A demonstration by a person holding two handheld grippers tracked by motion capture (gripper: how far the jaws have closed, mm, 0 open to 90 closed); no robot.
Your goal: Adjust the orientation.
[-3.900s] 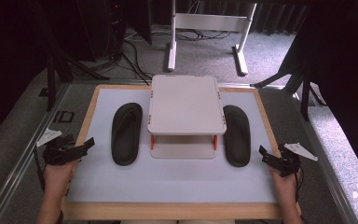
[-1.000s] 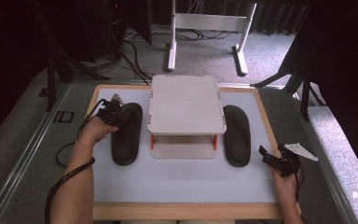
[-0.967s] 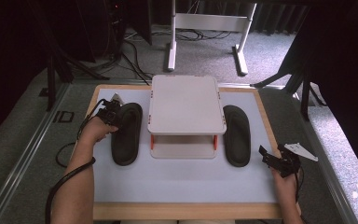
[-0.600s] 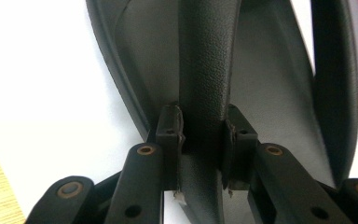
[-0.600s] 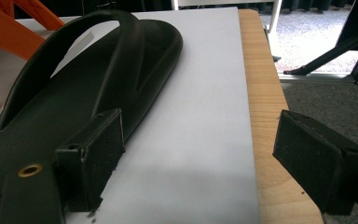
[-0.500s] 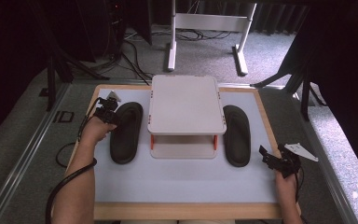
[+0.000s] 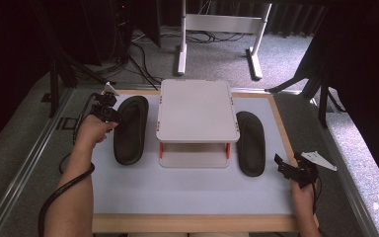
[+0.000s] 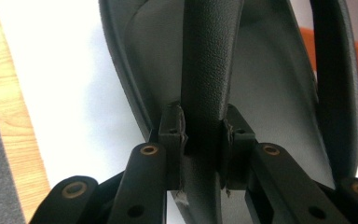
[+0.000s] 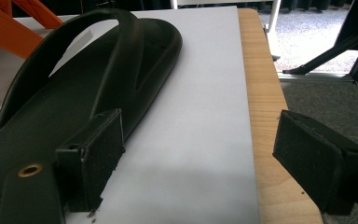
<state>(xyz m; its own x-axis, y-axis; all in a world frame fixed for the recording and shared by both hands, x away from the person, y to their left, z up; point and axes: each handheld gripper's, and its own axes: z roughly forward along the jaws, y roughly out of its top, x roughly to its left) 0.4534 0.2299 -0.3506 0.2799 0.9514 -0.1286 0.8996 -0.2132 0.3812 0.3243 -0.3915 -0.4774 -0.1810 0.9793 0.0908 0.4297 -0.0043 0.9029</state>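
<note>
black slipper, flat, left of stand

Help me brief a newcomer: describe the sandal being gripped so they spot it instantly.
Find the white two-tier stand in the middle of the table. A black sandal lies on each side; the one meant is the left sandal. Unlike the right sandal, its strap is clamped in the left tongs.

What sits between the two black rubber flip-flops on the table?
In the high view, a white two-tier stand with orange legs sits between the left flip-flop and the right flip-flop.
</note>
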